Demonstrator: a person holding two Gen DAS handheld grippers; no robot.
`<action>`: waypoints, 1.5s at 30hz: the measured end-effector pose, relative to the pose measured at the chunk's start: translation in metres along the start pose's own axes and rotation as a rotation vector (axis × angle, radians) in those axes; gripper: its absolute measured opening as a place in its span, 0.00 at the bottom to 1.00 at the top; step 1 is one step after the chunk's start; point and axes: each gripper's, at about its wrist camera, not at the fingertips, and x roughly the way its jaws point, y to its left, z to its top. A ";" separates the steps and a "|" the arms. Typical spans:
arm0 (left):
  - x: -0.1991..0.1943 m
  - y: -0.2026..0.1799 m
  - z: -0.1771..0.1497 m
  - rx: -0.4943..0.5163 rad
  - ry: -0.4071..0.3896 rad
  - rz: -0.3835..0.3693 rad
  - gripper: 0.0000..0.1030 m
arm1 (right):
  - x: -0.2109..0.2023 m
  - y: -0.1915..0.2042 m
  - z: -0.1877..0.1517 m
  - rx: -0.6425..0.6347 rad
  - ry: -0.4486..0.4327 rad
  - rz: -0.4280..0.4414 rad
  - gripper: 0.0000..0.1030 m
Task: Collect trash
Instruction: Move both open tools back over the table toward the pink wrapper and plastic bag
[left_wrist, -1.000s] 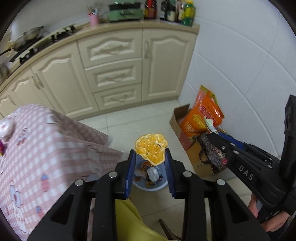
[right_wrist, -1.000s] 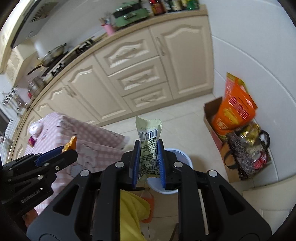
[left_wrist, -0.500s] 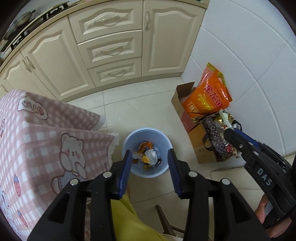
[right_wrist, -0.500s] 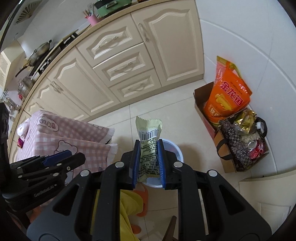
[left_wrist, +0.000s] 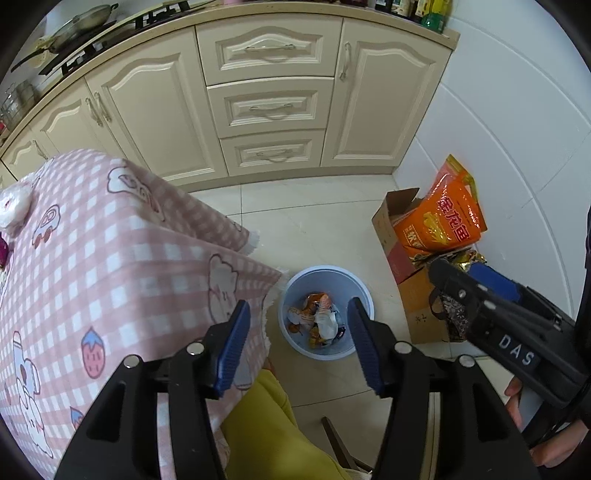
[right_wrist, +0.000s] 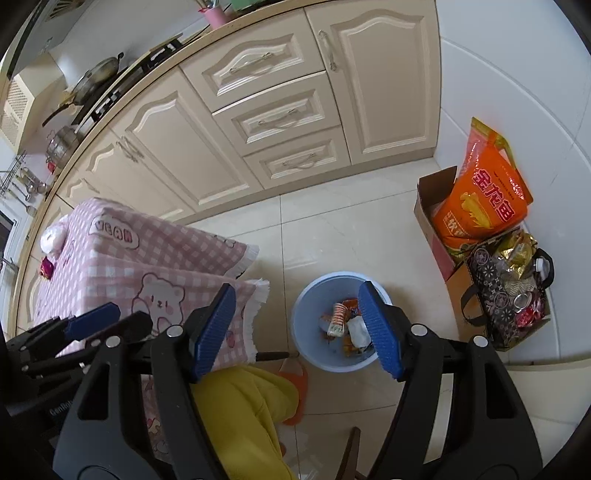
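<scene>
Left tongs (left_wrist: 297, 347) opening, nothing between; right tongs (right_wrist: 297, 332) opening, likewise bare; both above blue bin (right_wrist: 306, 295) holding wrappers (right_wrist: 338, 319), on floor off the worktop (left_wrist: 110, 258) corner.

right tongs (right_wrist: 297, 326) hide part of the bin's (right_wrist: 306, 306) trash.

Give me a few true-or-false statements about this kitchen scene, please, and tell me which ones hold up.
1. The blue bin on the floor has wrappers in it. True.
2. The right gripper holds a green packet. False: its opening jaws have nothing between them.
3. The orange bag stands in a cardboard box. True.
4. The pink checked tablecloth is plain white. False: it is pink check with cartoon bears.
5. The left gripper is empty. True.
</scene>
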 end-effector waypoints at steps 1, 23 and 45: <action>-0.001 0.001 -0.002 0.000 0.000 -0.001 0.53 | 0.000 0.001 -0.001 -0.001 0.002 -0.002 0.67; -0.063 0.055 -0.033 -0.082 -0.109 -0.003 0.59 | -0.035 0.090 -0.017 -0.117 -0.037 0.036 0.67; -0.121 0.290 -0.068 -0.493 -0.164 0.250 0.73 | 0.031 0.330 -0.011 -0.503 0.059 0.218 0.73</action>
